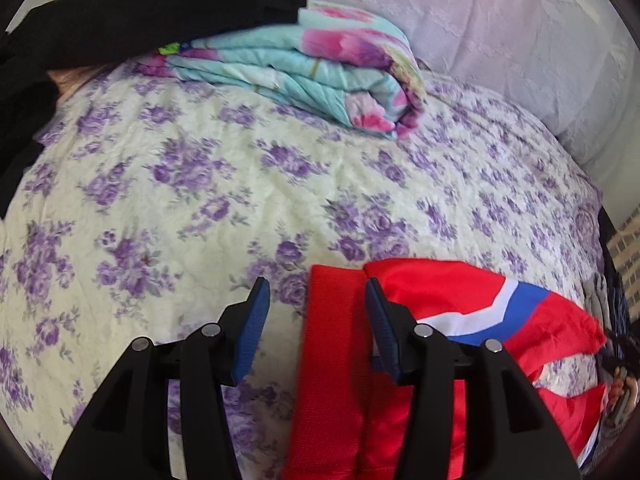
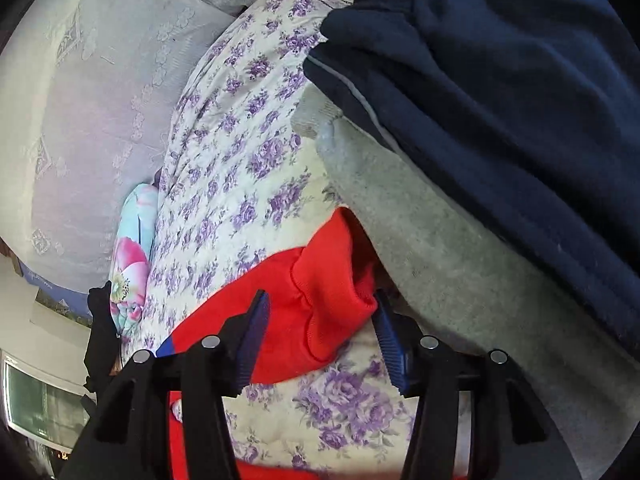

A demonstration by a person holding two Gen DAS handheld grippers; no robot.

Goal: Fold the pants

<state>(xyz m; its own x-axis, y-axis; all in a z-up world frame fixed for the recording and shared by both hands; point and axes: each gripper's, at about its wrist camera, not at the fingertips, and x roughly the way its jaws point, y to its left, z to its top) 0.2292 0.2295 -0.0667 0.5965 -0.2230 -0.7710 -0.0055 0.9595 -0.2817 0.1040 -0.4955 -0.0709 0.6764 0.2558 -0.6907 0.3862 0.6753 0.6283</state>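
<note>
The red pants [image 1: 448, 300], with a blue and white stripe, lie bunched on the purple-flowered bedspread [image 1: 240, 184] at the lower right of the left wrist view. Their red waistband [image 1: 332, 352] lies between the fingers of my left gripper [image 1: 318, 292], which is open just above it. In the right wrist view a red ribbed cuff of the pants [image 2: 320, 304] lies between the fingers of my right gripper [image 2: 320, 304], which is open around it and low over the bedspread [image 2: 240, 152].
A folded turquoise and pink floral quilt [image 1: 320, 68] lies at the back of the bed under black clothing [image 1: 152, 20]. A white lace pillow [image 1: 500, 40] is behind. Grey [image 2: 440, 248] and dark navy [image 2: 500, 80] garments are piled right of the right gripper.
</note>
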